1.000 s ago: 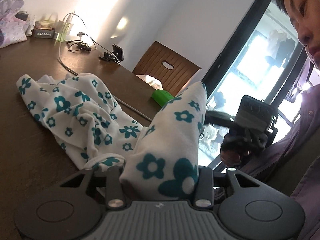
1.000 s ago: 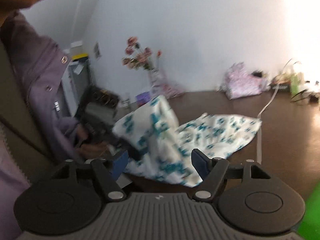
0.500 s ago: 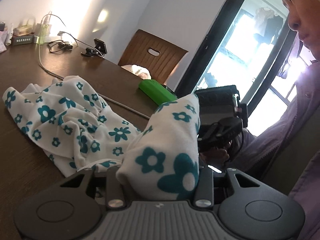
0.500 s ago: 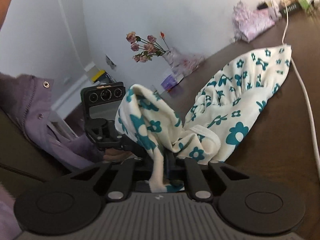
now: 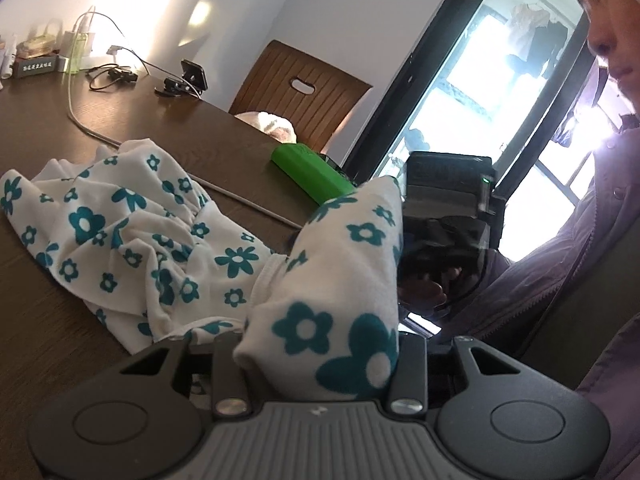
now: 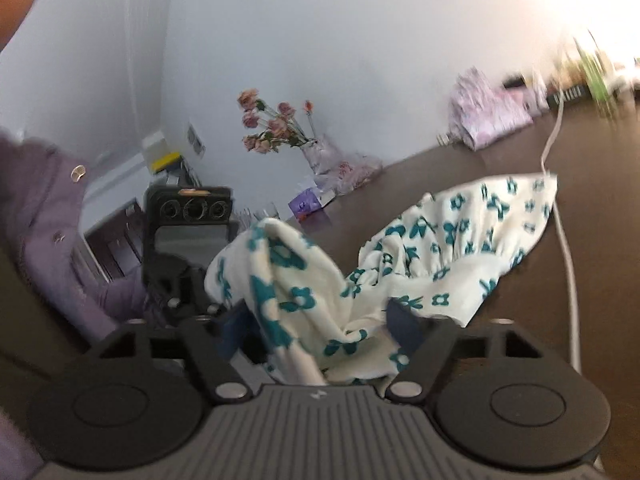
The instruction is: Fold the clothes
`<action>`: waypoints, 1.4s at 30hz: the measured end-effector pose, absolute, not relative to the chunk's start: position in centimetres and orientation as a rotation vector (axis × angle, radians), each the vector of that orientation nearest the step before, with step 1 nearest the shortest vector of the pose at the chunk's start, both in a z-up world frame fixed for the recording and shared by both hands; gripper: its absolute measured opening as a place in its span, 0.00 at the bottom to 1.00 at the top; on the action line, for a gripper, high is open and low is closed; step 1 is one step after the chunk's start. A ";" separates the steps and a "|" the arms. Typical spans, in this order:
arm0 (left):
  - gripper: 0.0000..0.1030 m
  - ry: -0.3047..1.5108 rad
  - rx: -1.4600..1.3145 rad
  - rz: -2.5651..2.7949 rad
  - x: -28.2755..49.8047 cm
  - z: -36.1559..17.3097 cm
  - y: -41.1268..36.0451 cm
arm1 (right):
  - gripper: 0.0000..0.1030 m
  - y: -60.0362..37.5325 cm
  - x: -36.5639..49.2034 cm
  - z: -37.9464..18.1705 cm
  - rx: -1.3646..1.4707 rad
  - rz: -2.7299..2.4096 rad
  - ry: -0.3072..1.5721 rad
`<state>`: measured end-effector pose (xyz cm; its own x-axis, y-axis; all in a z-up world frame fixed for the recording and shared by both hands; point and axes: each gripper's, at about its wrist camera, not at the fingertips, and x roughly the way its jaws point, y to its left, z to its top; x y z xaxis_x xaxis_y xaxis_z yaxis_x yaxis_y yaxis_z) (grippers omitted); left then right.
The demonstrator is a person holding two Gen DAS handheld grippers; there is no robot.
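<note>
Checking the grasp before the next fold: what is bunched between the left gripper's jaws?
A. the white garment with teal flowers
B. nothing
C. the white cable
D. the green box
A: in the left wrist view the left gripper is shut on a bunched fold of the flowered garment.

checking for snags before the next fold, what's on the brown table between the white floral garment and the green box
In the left wrist view a thin grey cable crosses the brown wooden table between the white, teal-flowered garment and the green box.
</note>
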<state>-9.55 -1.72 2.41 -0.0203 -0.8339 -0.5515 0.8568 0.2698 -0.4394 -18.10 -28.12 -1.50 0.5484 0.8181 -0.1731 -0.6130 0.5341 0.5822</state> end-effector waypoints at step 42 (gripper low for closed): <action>0.43 0.863 -0.525 -0.824 -5.7 0.2 1.4 | 0.34 -28.9 -14.0 -1.5 0.649 0.623 0.668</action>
